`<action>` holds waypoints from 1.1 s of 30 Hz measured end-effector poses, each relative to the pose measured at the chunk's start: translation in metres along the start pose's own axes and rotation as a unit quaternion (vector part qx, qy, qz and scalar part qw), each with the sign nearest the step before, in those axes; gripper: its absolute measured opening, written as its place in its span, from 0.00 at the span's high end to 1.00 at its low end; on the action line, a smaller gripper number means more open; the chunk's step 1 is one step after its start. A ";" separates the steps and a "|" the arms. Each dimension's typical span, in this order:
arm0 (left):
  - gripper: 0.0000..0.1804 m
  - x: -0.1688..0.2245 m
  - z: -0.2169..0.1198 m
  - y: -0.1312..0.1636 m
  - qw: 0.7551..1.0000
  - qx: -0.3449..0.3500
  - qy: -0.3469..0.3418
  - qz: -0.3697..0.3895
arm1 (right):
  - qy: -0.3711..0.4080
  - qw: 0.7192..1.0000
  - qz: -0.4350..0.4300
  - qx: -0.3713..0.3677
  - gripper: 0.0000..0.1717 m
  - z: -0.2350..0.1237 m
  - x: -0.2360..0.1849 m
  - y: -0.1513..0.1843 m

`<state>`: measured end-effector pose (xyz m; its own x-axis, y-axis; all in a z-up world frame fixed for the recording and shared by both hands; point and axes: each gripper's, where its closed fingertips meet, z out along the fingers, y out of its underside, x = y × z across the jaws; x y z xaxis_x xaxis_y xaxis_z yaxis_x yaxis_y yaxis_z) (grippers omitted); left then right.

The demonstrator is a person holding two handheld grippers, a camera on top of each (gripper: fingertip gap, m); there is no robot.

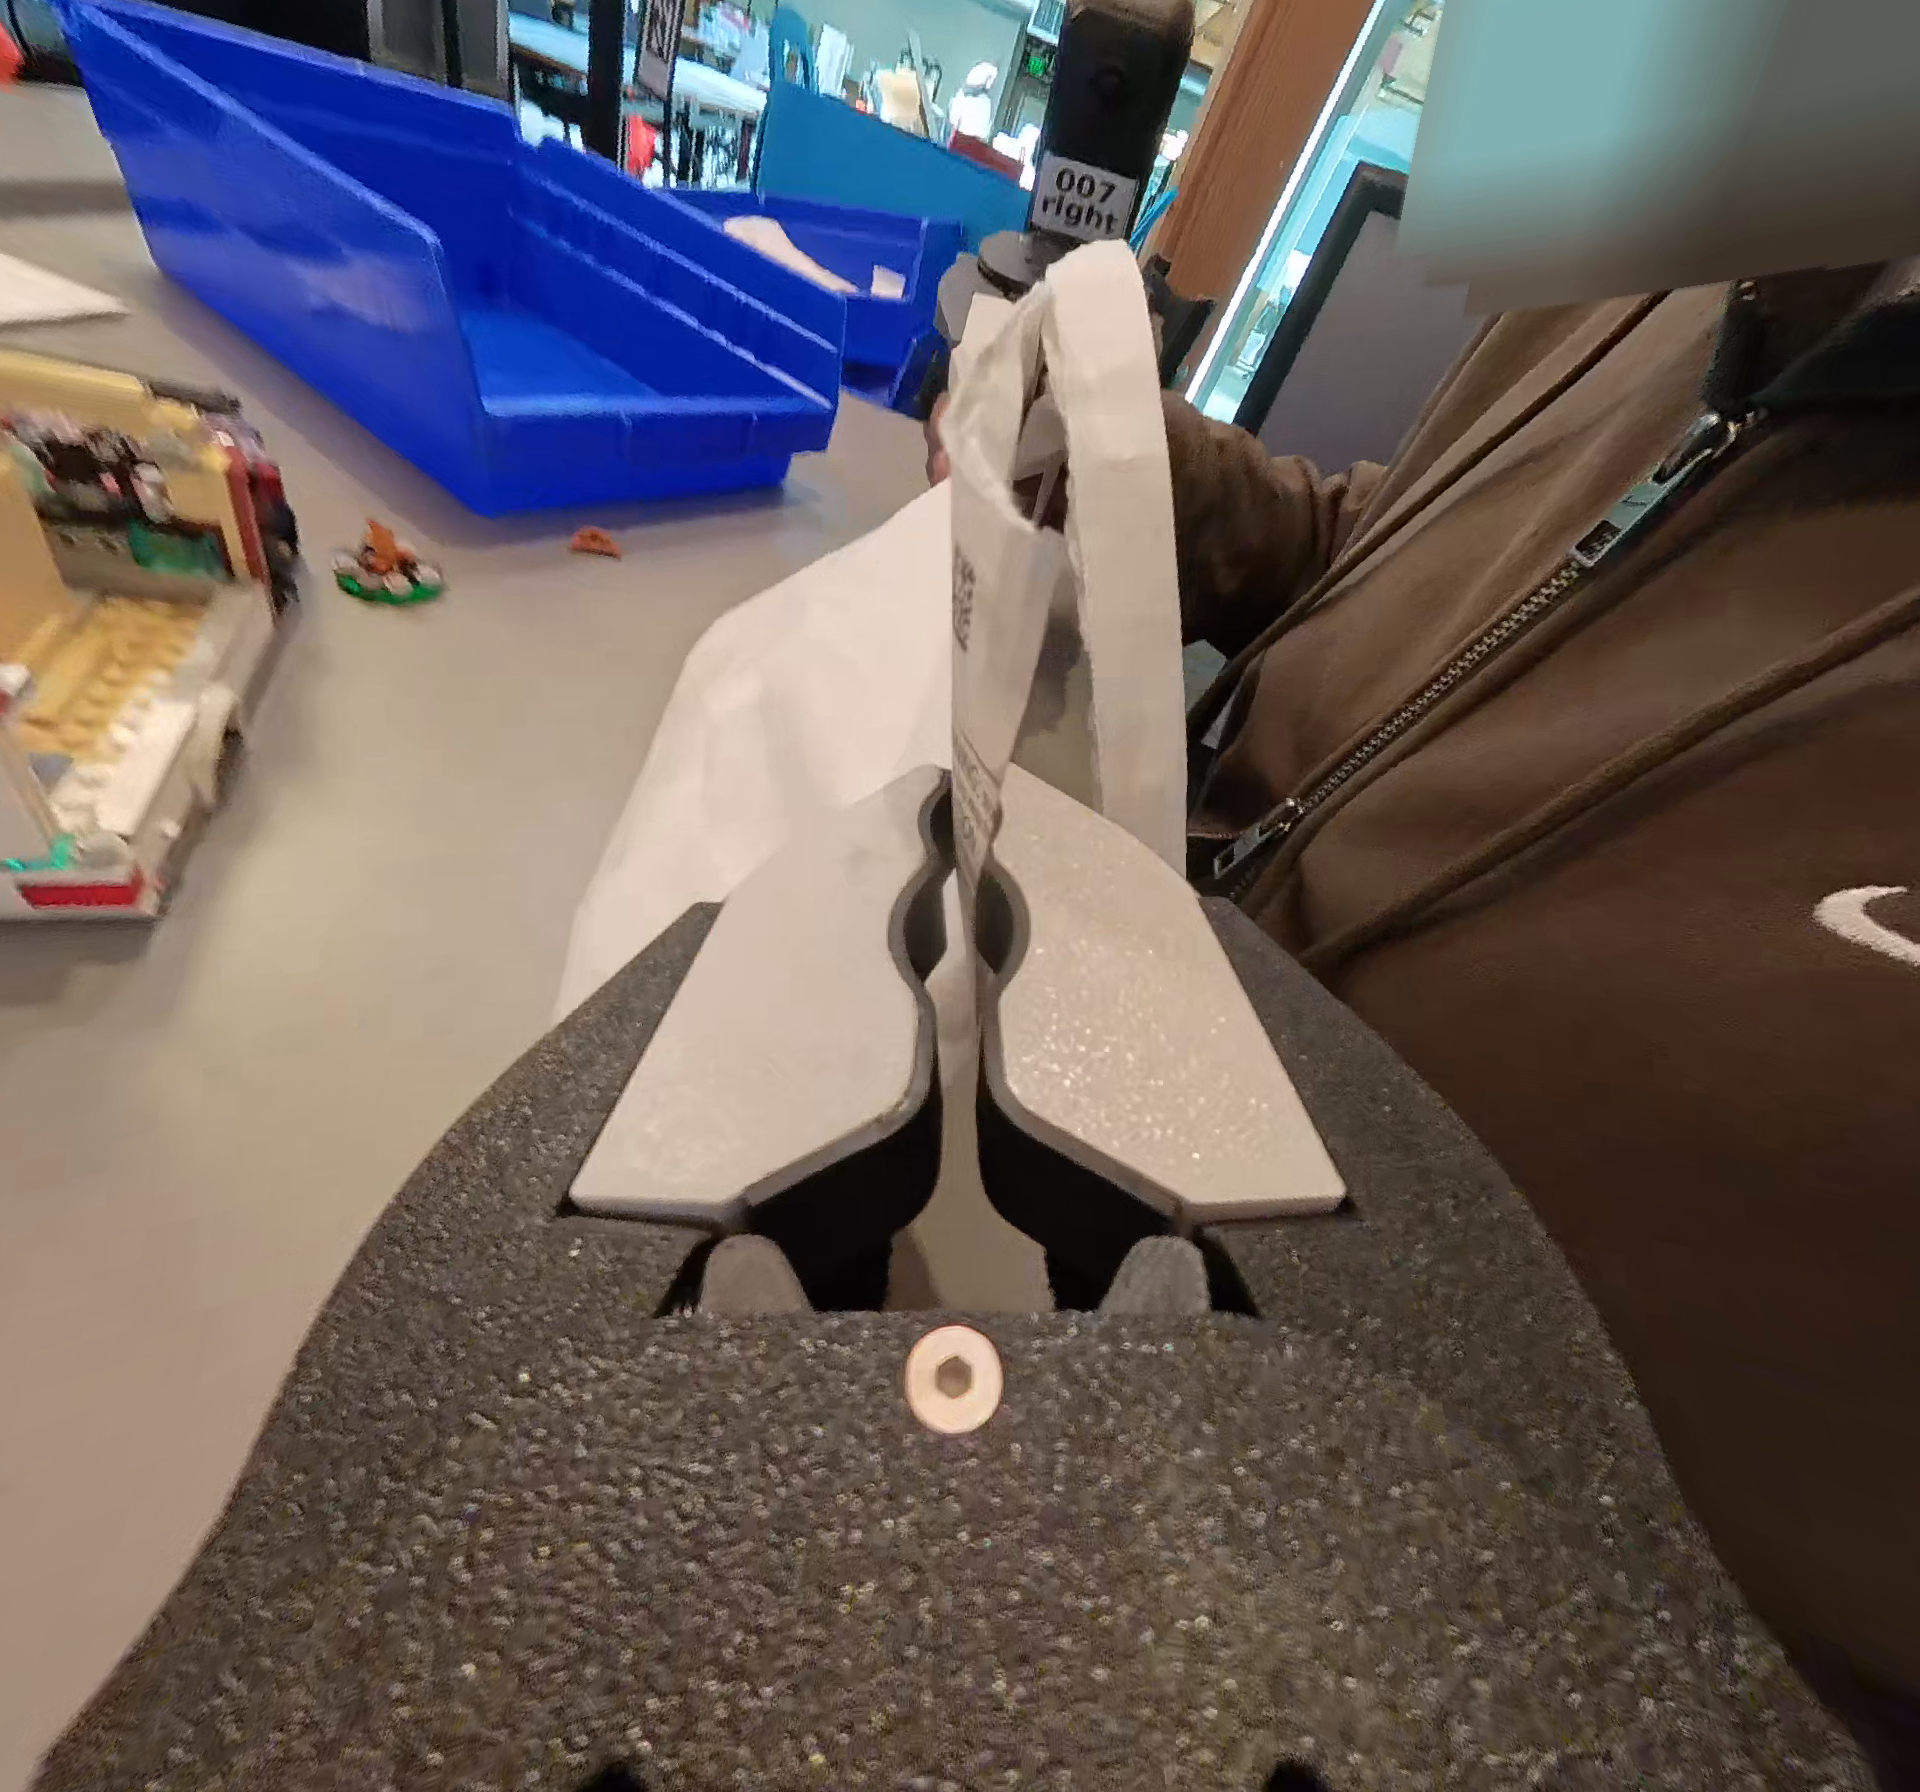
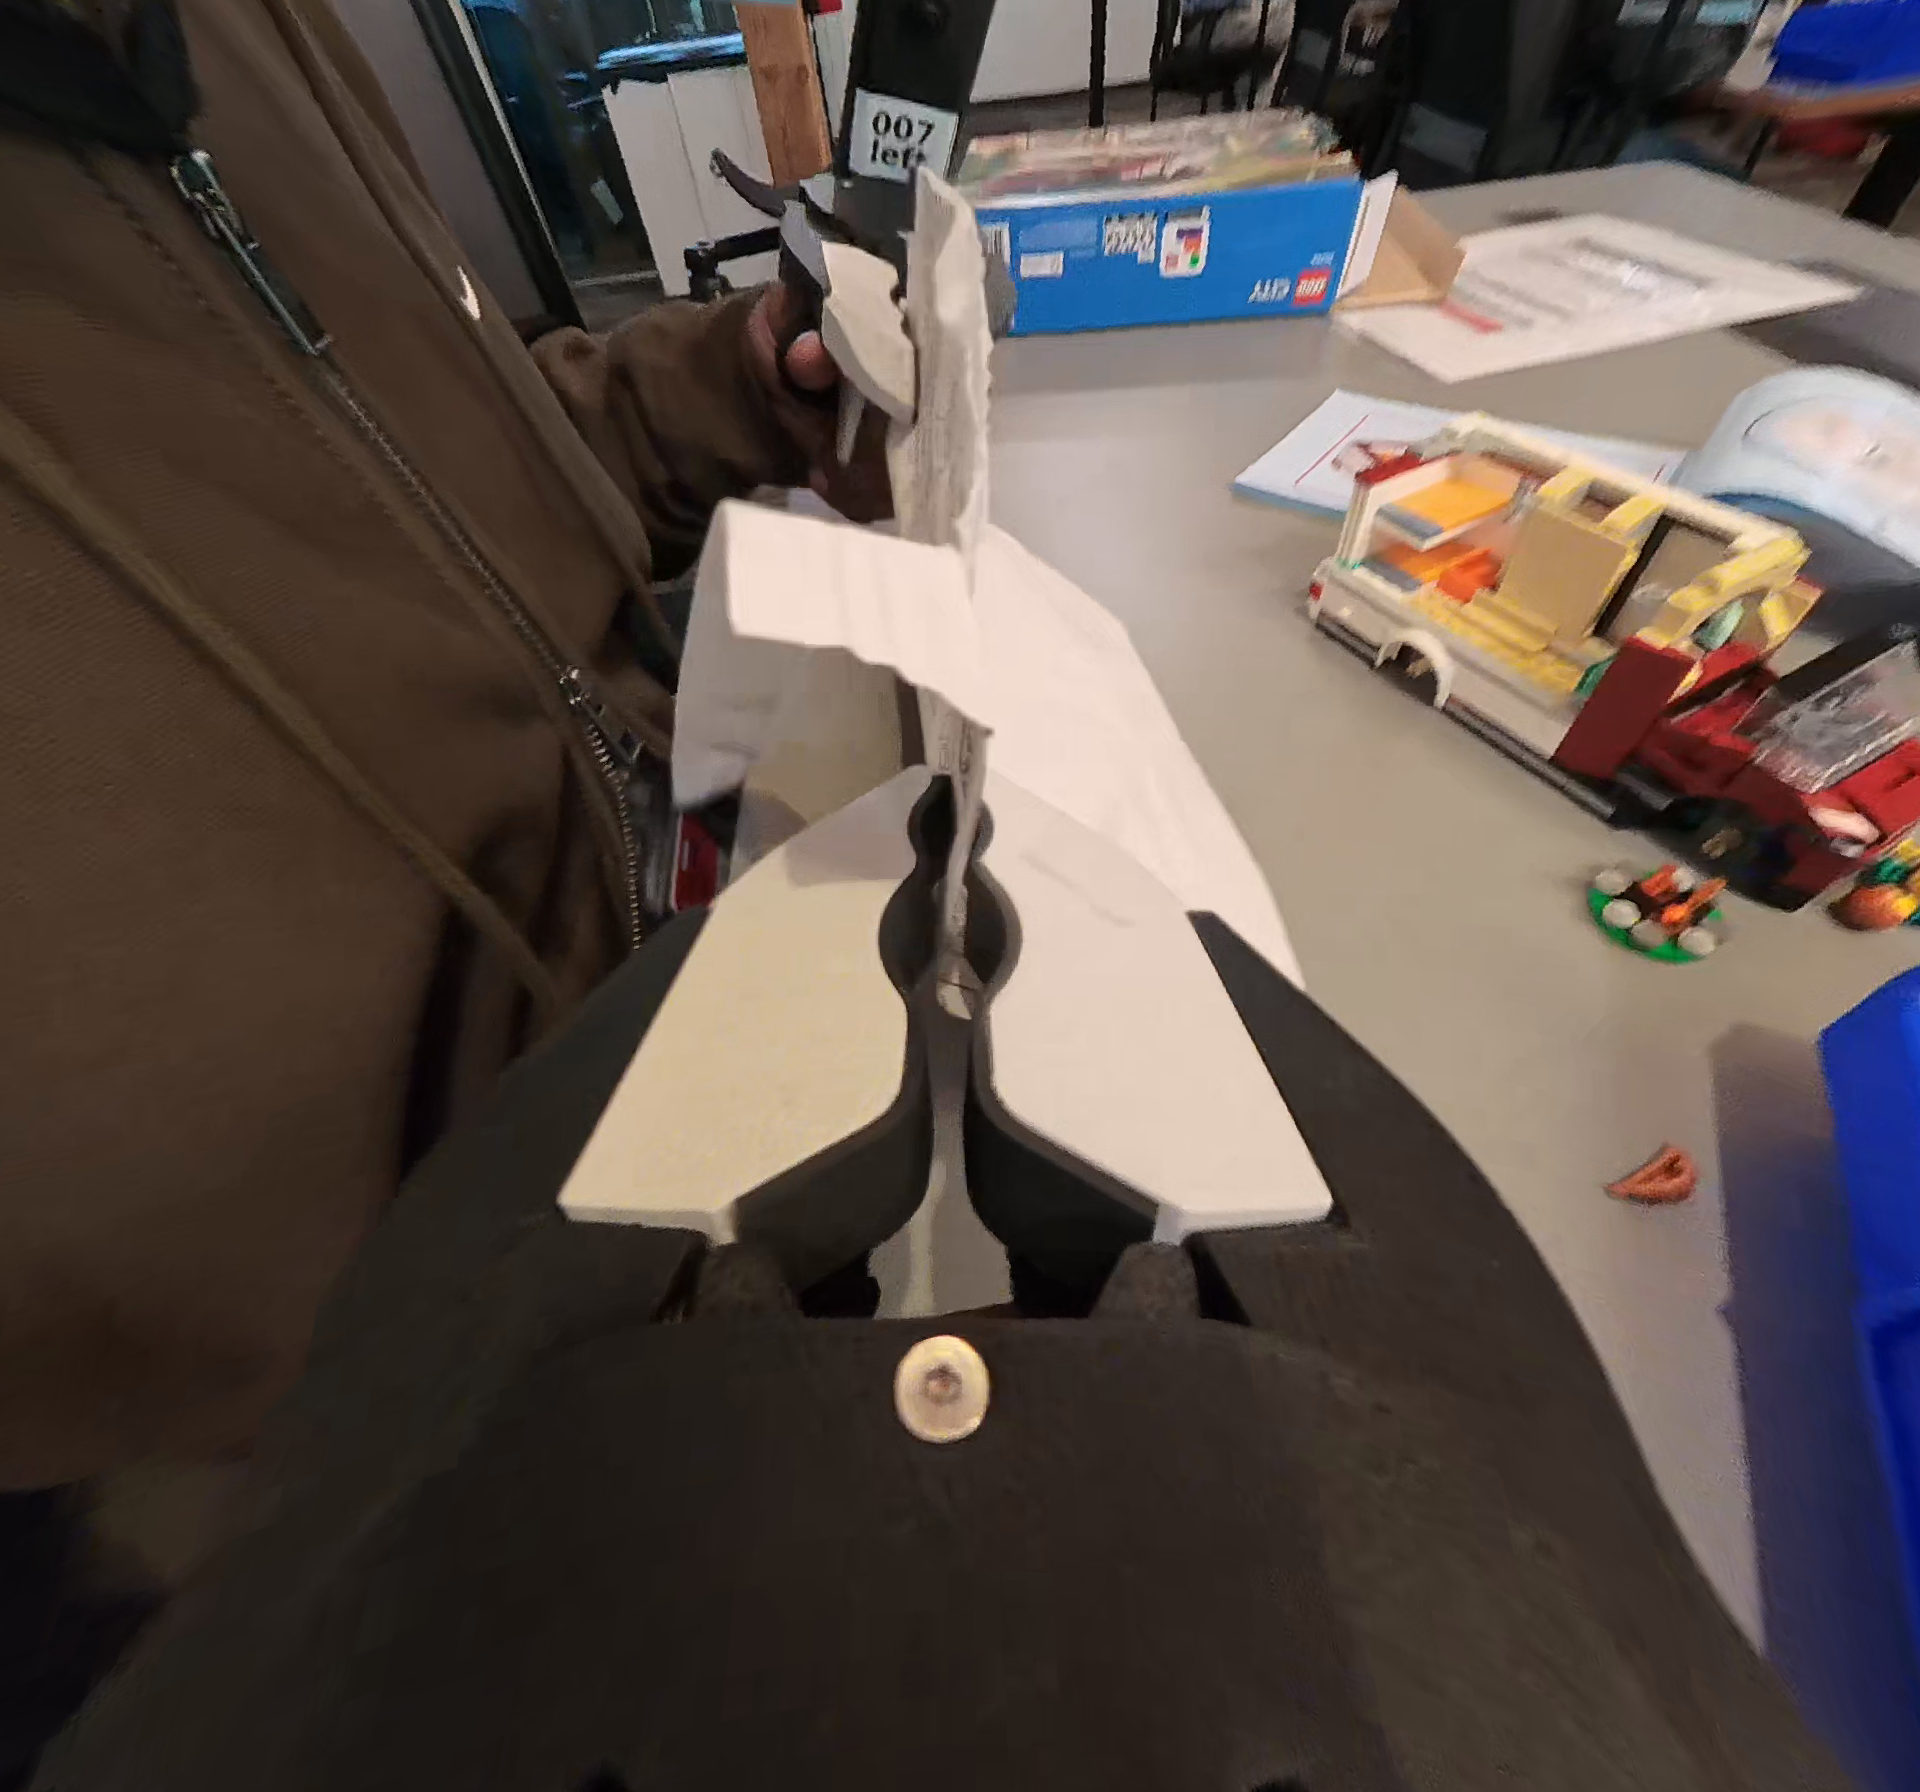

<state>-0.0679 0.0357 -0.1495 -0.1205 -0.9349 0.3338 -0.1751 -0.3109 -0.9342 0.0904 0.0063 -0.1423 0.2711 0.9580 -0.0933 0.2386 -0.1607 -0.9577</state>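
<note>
Both jaws are clamped on the white printed paper bag (image 1: 831, 662): left gripper (image 1: 961, 807) & right gripper (image 2: 951, 797). Pull apart evenly, w/o jerking, above the grey bench (image 1: 416, 807).

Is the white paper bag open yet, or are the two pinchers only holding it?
Done: both grippers have hold of the white paper bag. The left gripper and the right gripper are each shut on its top edge, facing one another above the grey table. In hand: the bag is lifted between them. Left: whether its top is open cannot be told. The toy brick truck sits nearby.
</note>
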 end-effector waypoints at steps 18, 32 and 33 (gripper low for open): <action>1.00 -0.028 0.005 0.062 0.964 -0.119 -0.165 -0.170 | -0.021 0.923 0.373 -0.091 1.00 0.019 0.005 0.064; 1.00 -0.022 0.004 0.062 0.927 -0.033 -0.093 -0.361 | 0.206 0.949 0.193 -0.138 0.84 -0.011 0.048 0.075; 1.00 -0.022 0.004 0.061 0.925 -0.026 -0.091 -0.369 | 0.232 0.949 0.158 -0.140 0.84 -0.017 0.051 0.075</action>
<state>-0.0722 0.0372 -0.2140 0.2153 -0.4865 0.8467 -0.1913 -0.8713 -0.4520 0.1377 0.0393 -0.2142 0.7370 0.6539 -0.1710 0.2982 -0.5417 -0.7859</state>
